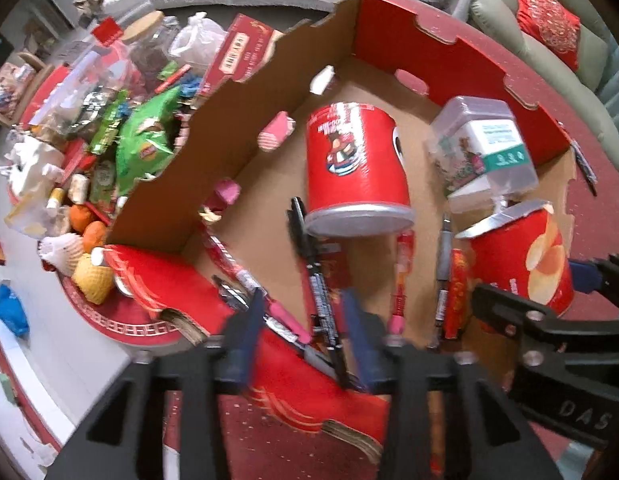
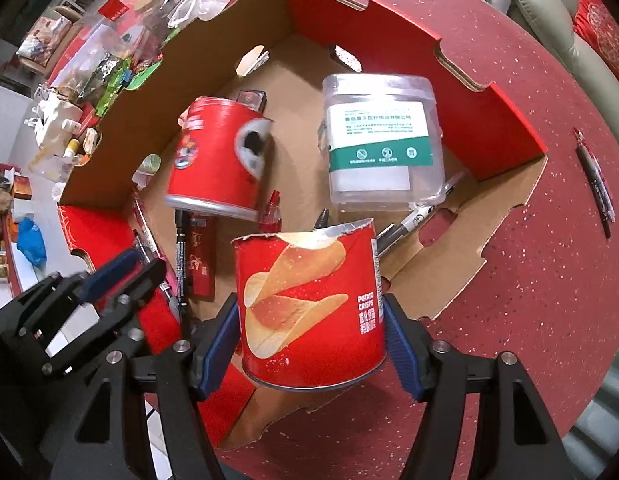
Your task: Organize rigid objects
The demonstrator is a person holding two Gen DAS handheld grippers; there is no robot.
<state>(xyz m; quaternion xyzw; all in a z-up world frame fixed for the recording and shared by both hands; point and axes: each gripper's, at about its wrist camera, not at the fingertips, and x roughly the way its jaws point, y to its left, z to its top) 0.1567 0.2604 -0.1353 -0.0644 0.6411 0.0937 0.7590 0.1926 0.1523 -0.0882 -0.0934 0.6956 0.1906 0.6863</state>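
My right gripper (image 2: 309, 344) is shut on a red potato crisps can (image 2: 309, 304), its blue pads pressing both sides; the torn foil end points into the cardboard box (image 2: 109, 140). The left wrist view shows this can (image 1: 521, 264) at the right, between the right gripper's fingers (image 1: 505, 300). My left gripper (image 1: 301, 332) stands open over the box's near wall. A black marker (image 1: 317, 280) lies between its pads, which do not press on it. Inside the box lie another red can (image 1: 353, 160), a clear jar with a green label (image 1: 481, 148) and several pens.
The box (image 1: 237, 120) sits on a red speckled round table (image 2: 529, 280). A dark marker (image 2: 597, 184) lies on the table right of the box. Left of the box is dense clutter: a green snack bag (image 1: 145, 148), oranges (image 1: 89, 232), jars. A red cushion (image 1: 549, 20) lies beyond.
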